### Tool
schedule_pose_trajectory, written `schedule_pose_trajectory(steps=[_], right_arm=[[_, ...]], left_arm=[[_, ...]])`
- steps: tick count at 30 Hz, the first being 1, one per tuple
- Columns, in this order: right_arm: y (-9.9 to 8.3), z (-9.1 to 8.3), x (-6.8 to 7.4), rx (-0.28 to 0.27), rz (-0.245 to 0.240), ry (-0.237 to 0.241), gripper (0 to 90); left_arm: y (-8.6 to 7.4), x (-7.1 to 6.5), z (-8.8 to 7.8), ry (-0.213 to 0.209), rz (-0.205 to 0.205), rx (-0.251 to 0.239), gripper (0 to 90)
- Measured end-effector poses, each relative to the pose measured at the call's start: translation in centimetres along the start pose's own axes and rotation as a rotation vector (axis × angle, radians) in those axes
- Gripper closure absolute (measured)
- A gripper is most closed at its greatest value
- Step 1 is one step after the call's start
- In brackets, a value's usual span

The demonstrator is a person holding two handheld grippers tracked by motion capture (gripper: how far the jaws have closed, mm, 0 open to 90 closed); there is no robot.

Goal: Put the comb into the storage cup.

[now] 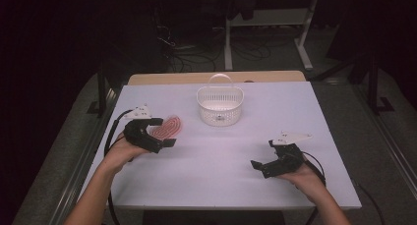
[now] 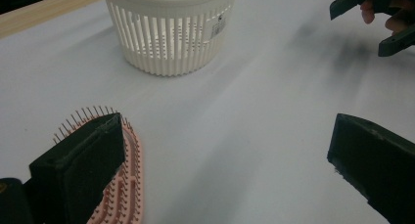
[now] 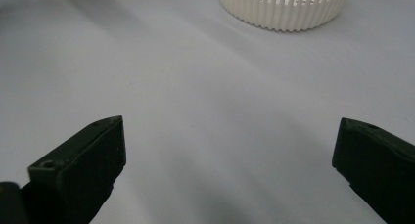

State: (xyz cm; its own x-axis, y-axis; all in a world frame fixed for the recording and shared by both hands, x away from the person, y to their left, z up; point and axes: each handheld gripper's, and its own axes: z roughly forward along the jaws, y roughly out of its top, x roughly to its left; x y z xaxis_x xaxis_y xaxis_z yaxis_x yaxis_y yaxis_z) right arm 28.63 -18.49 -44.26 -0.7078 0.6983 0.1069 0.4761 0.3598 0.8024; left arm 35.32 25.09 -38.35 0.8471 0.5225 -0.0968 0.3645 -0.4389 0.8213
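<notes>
We hold our left gripper (image 1: pixel 158 132) at the left side of the white table (image 1: pixel 295 107), the forearm coming in from the bottom left and the wrist bent so the tool points toward the middle of the table. Its jaws stand wide apart and grip nothing. In the left gripper view one jaw sits just over the edge of the pink hairbrush (image 2: pixel 128 194), which lies flat on the table with its bristles up; we cannot tell whether that jaw touches the bristles. The other jaw is over bare table, well clear of the brush. From the high view the brush (image 1: pixel 167 127) lies just beside the gripper, on its far side, left of the white basket (image 1: pixel 220 103).

Our right gripper (image 1: pixel 260 167) rests low at the right front of the table, the hand cupped under it from below and the forearm coming in from the bottom right. It points left and slightly forward across the table. Its jaws are spread wide too, with only bare table between them in the right gripper view, and they hold nothing.

The slatted basket (image 3: pixel 284 6) stands upright near the far middle of the table, handle raised, well apart from both grippers.
</notes>
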Motion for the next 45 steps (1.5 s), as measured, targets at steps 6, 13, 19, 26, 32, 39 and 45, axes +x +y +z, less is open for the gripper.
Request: schedule_pose_trajectory(steps=[6, 13, 19, 26, 32, 39, 45], right_arm=[[0.0, 0.0, 0.0, 0.0, -0.002, 0.0, 0.0], [0.0, 0.0, 0.0, -0.001, 0.002, -0.001, 0.0], [0.0, 0.0, 0.0, 0.0, 0.001, -0.001, 0.0], [0.0, 0.0, 0.0, -0.001, -0.004, 0.001, 0.0], [0.0, 0.0, 0.0, -0.001, -0.004, 0.001, 0.0], [0.0, 0.0, 0.0, 0.0, -0.003, 0.002, 0.0], [0.0, 0.1, 0.0, 0.0, -0.004, 0.005, 0.0]], left_arm=[[0.6, 0.3, 0.2, -0.005, 0.011, -0.004, 0.3], [1.4, 0.9, 0.3, 0.001, 0.024, -0.005, 0.3], [1.5, 1.5, 0.6, 0.022, 0.025, -0.003, 0.3], [1.1, 2.3, 0.5, 0.037, 0.031, 0.012, 0.3], [0.9, 3.1, -0.1, 0.059, 0.037, 0.018, 0.3], [0.5, 3.9, -0.8, 0.088, 0.039, 0.036, 0.3], [0.1, 4.4, -1.5, 0.108, 0.025, 0.037, 0.3]])
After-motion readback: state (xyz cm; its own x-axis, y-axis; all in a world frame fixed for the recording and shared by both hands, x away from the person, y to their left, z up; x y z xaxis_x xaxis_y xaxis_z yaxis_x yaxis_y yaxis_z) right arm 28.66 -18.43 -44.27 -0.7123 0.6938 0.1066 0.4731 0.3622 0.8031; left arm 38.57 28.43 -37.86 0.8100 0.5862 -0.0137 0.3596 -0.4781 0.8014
